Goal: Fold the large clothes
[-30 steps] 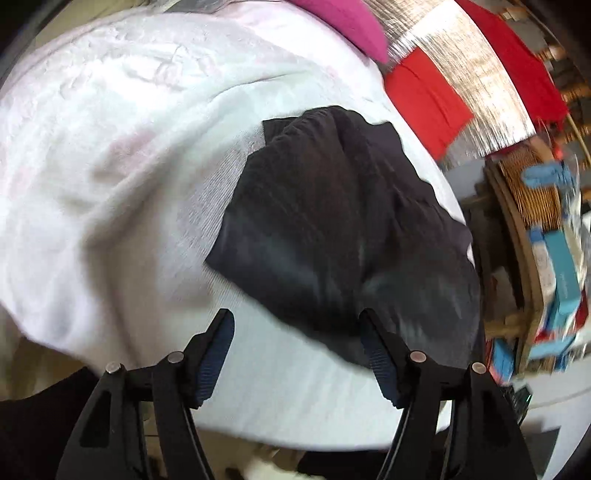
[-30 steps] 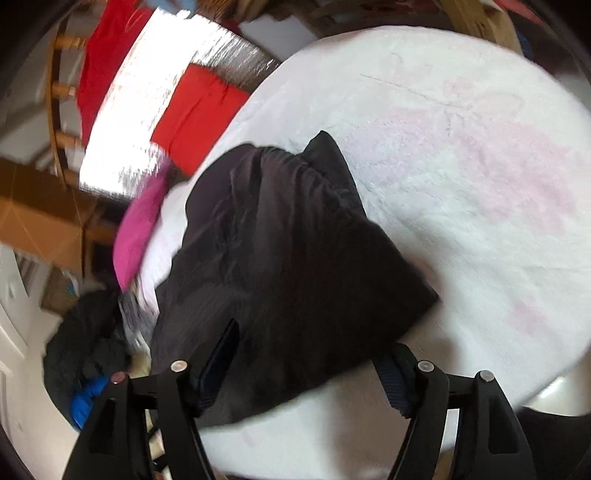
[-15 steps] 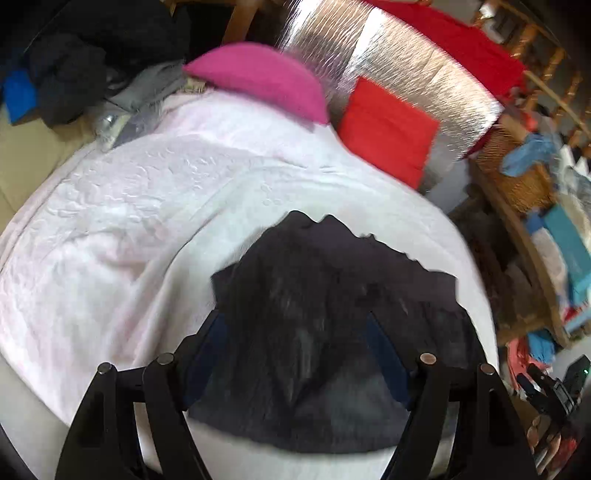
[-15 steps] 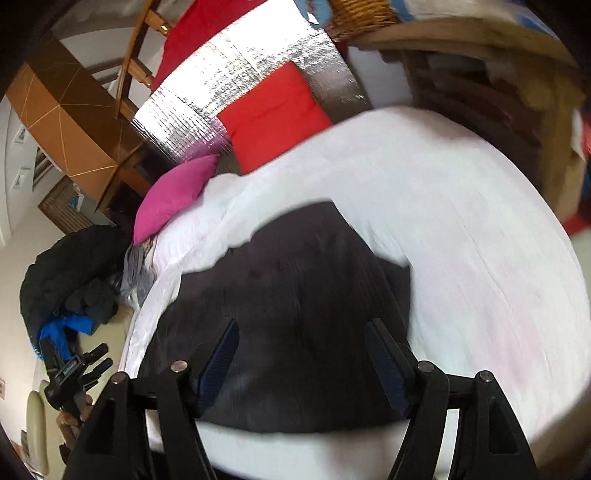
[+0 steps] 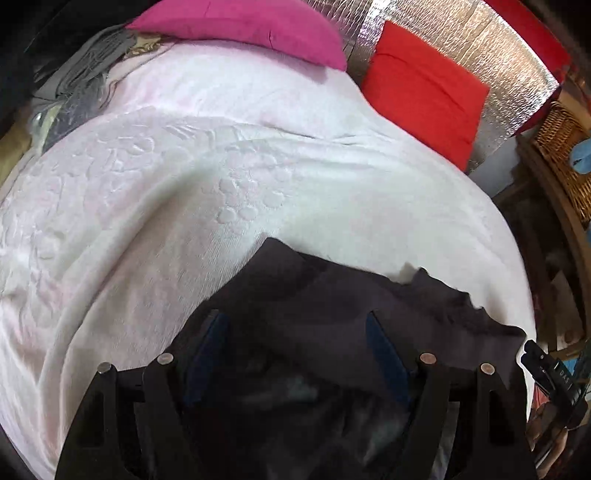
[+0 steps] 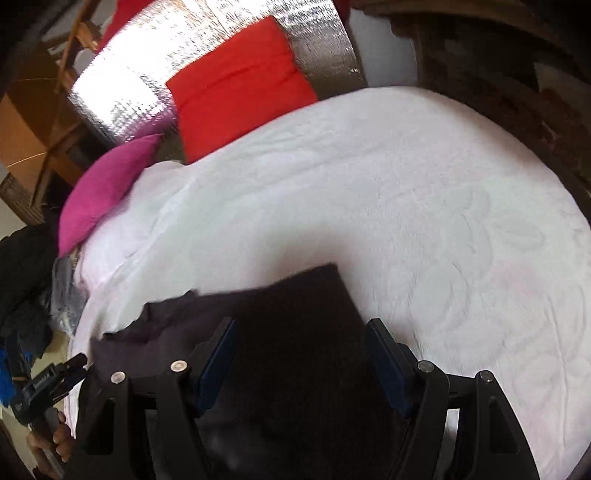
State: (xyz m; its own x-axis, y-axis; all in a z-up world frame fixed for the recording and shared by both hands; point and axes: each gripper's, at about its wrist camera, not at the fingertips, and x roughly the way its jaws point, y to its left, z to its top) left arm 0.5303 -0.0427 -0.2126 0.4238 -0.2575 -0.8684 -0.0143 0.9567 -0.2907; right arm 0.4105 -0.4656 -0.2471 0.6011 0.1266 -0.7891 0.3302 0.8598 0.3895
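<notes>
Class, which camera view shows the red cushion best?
The right wrist view: the red cushion shows whole and large against the silver panel. The left wrist view shows it smaller, near the edge.

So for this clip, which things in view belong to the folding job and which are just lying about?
Part of the job:
- dark garment
- white blanket it lies on
- left gripper, open
- right gripper, open

Lying about:
- pink cushion
- red cushion
- silver padded sheet
- wicker basket
</notes>
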